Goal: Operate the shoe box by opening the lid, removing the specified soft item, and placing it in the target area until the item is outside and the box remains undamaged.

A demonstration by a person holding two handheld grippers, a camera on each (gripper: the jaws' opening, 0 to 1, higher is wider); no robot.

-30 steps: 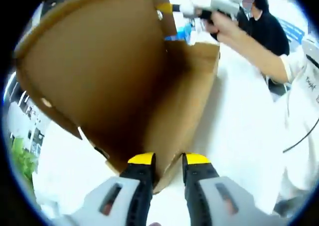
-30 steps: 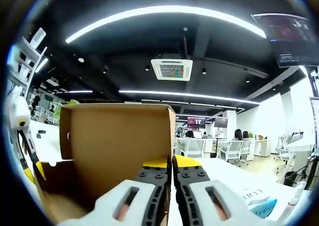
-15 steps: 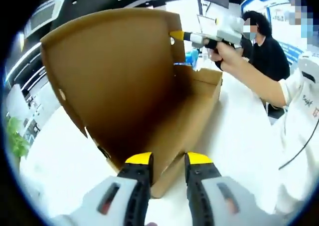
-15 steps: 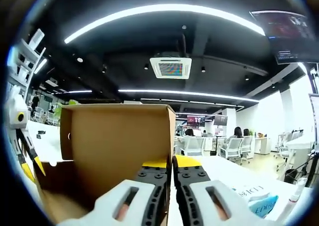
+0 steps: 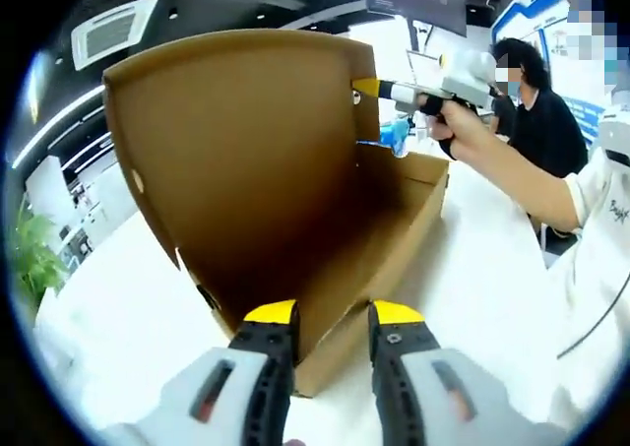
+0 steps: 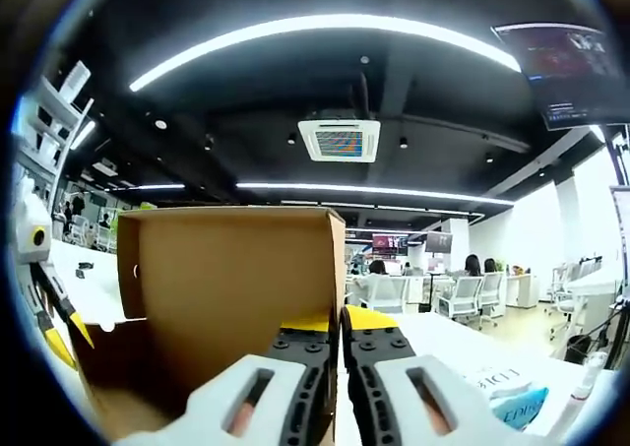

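Left gripper view: the left gripper (image 5: pixel 333 313) straddles the near corner of the box (image 5: pixel 394 220); one yellow-tipped jaw lies on each side of the cardboard wall, with a clear gap between the tips.
Left gripper state: whether the jaws press the wall cannot be told.
Lid: the lid (image 5: pixel 236 160) stands raised, its brown inner face toward the camera.
Right gripper, seen from the left: the right gripper (image 5: pixel 366 88) meets the far upper corner of the lid, held by a hand (image 5: pixel 455 123) on a white-sleeved arm.
Right gripper view: the two jaws are pressed together on the side edge of the lid (image 6: pixel 236 279), their yellow tips on either side of the cardboard.
Left gripper, seen from the right: it appears at the left margin (image 6: pixel 61 343), yellow tips pointing down by the box wall.
Soft item: its position cannot be told; the box interior that shows is bare cardboard.
Surface: the box sits on a white table (image 5: pixel 482 269); the right gripper view shows a blue-and-white packet (image 6: pixel 519 404) on it at lower right.
Room: open office with a dark ceiling, curved strip lights (image 6: pixel 325 28), a ceiling air unit (image 6: pixel 340 139), a hanging screen (image 6: pixel 566 62) and white chairs (image 6: pixel 458 296); the left gripper view adds a seated person in black (image 5: pixel 536 121) and a green plant (image 5: pixel 30 259).
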